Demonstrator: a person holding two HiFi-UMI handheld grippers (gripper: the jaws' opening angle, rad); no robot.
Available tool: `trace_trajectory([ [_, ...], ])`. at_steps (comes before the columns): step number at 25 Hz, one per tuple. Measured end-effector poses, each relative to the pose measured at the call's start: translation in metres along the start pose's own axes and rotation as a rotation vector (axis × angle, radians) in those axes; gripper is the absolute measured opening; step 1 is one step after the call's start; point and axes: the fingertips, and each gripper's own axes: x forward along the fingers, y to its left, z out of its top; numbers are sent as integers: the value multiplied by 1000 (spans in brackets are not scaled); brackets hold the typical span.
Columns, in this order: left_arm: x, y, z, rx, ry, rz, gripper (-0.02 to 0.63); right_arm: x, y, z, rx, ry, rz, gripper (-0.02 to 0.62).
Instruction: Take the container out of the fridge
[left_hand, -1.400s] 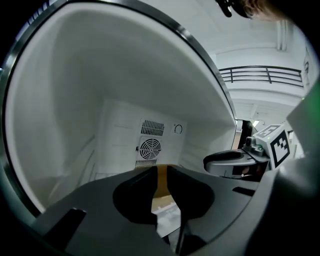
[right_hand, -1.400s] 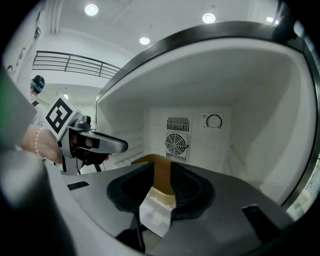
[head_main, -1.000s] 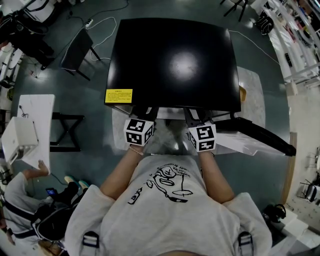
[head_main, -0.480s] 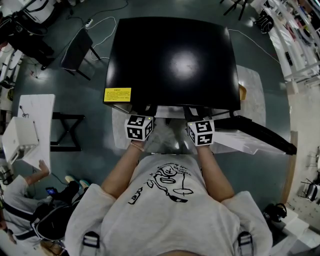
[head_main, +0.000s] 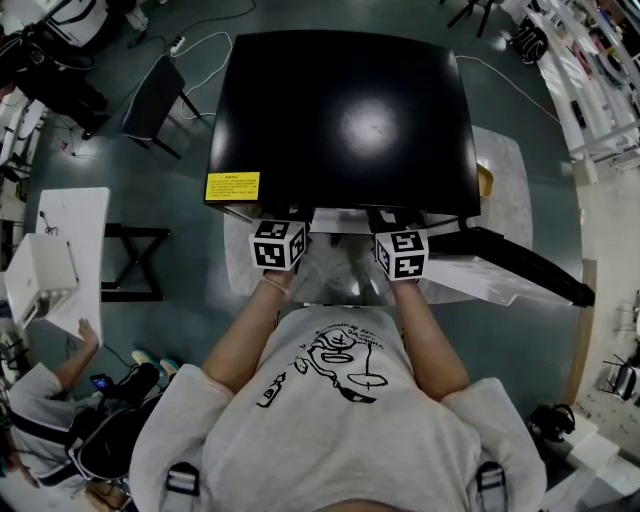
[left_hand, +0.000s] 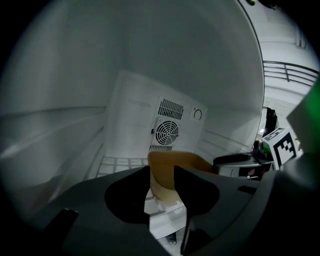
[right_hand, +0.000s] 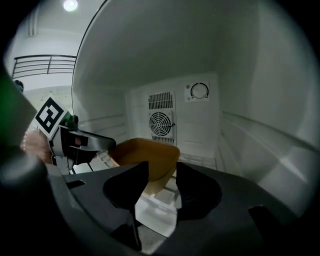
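A brown container stands on the wire shelf inside the black fridge, in front of the fan on the back wall. Both grippers reach into the fridge from the front. The left gripper is at the container's left side, its jaws opening, with the container's edge showing in the gap and the pads off it. My right gripper is at the right side of the container, jaws also opening, nothing pressed. In the head view only the marker cubes of the left gripper and right gripper show.
The fridge door hangs open to the right. White fridge walls close in on both sides, with a fan grille at the back. A white table and a seated person are at the left; cables lie on the floor.
Both marker cubes have moved a little forward, toward the fridge opening, and sit closer under its top edge.
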Motion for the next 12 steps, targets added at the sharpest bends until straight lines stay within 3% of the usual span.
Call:
trace_trajectory([
  [12, 13, 2, -7, -50, 35, -4, 186, 9, -3, -1, 71, -3, 25, 174],
])
